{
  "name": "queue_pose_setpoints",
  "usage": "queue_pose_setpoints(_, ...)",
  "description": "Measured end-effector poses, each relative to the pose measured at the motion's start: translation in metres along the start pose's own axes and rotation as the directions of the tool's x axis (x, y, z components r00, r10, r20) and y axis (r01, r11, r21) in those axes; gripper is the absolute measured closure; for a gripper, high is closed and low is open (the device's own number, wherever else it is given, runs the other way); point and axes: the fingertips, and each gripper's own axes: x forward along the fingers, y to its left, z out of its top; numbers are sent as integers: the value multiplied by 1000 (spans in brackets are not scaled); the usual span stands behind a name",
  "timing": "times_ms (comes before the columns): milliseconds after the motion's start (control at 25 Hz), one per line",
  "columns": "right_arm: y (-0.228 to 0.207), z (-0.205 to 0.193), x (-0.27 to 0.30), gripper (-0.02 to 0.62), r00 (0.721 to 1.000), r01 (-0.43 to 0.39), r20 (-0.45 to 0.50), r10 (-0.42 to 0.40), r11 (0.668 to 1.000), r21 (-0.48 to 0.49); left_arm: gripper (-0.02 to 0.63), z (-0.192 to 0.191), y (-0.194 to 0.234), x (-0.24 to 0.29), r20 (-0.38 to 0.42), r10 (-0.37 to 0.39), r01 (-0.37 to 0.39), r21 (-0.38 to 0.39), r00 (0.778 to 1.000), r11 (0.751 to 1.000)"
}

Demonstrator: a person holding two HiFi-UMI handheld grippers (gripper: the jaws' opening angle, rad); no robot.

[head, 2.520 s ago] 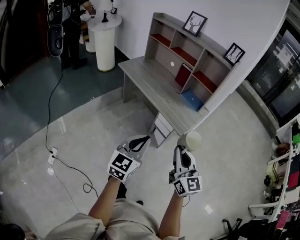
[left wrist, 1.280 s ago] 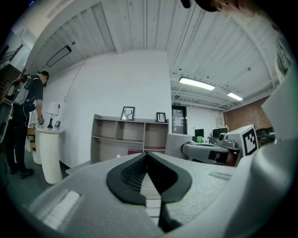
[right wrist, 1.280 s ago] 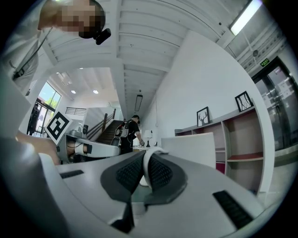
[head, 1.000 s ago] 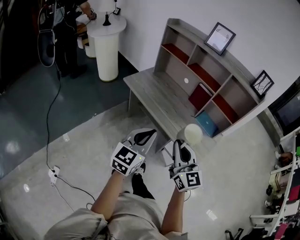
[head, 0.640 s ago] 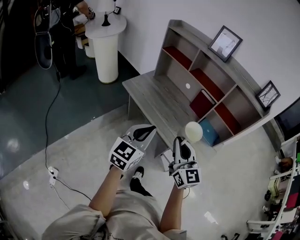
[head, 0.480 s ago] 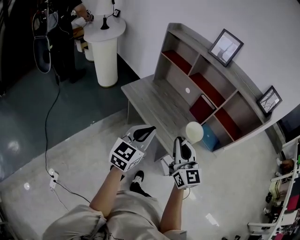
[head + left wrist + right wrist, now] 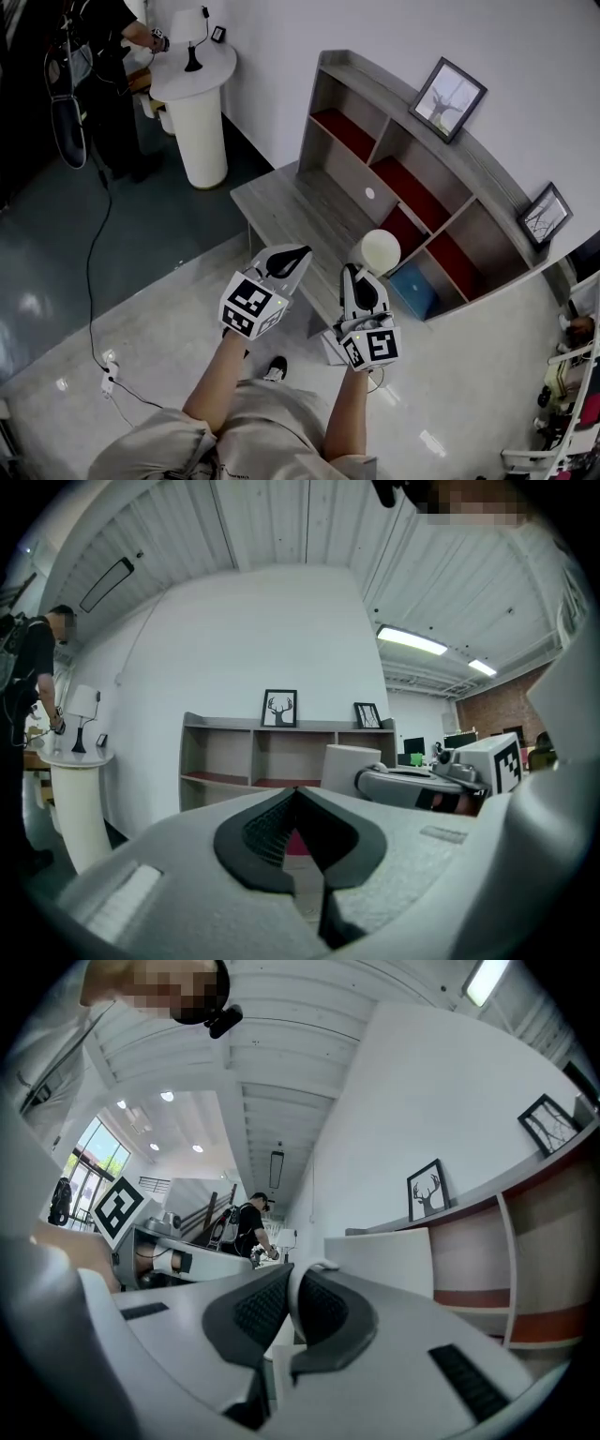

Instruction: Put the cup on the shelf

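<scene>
Right gripper (image 7: 360,277): jaws pinched on the loop handle of the white cup (image 7: 381,251), with the cup body just past the tips.
Left gripper (image 7: 284,262): jaws tip to tip with nothing between them, in the air just beside the right one.

Cup is off every surface. In the head view it sits over the front part of the grey desk (image 7: 286,208), ahead of the shelf (image 7: 480,178) that stands on the desk's back edge.

Shelf: the upper compartments with red boards are open. The lower ones hold a dark red flat item (image 7: 401,231) and a blue item (image 7: 412,290). The top board carries two framed pictures (image 7: 447,87). The left half of the desk top is bare.

Room: pale floor, with a cable (image 7: 92,272) trailing across it on the left. At far left there is a white pedestal table (image 7: 194,105) with a lamp (image 7: 191,30), and a person (image 7: 105,56) stands at it, well apart from the desk.

The handle between the pads shows only in the right gripper view. The left gripper view gives the cup and right gripper side-on, to the right of its own jaws, with the shelf behind. The desk top and the blue item are clear only from the head view.
</scene>
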Motion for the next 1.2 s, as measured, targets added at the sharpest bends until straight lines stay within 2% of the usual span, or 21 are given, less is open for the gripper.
queue_pose_setpoints(200, -32, -7, 31, 577, 1000, -10, 23, 10, 1000, 11, 597, -3, 19, 27, -19, 16, -15, 44, 1000, 999)
queue_pose_setpoints(400, -47, -13, 54, 577, 999, -44, 27, 44, 999, 23, 597, -2, 39, 44, -18, 56, -55, 37, 998, 998)
queue_pose_setpoints(680, -72, -28, 51, 577, 1000, -30, -4, 30, 999, 26, 597, -13, 39, 72, -44, 45, -43, 27, 998, 999)
queue_pose_setpoints(840, -93, -32, 42, 577, 1000, 20, -7, -20, 999, 38, 597, -16, 32, 89, -53, 5, -4, 21, 999, 1000)
queue_pose_setpoints(1080, -120, -35, 35, 577, 997, 78, -27, -77, 997, 26, 597, -10, 25, 125, -21, -84, 83, -20, 996, 996)
queue_pose_setpoints(1200, -141, -28, 36, 577, 991, 130, -17, -129, 991, 11, 597, -2, 21, 149, -18, -143, 143, -6, 990, 990)
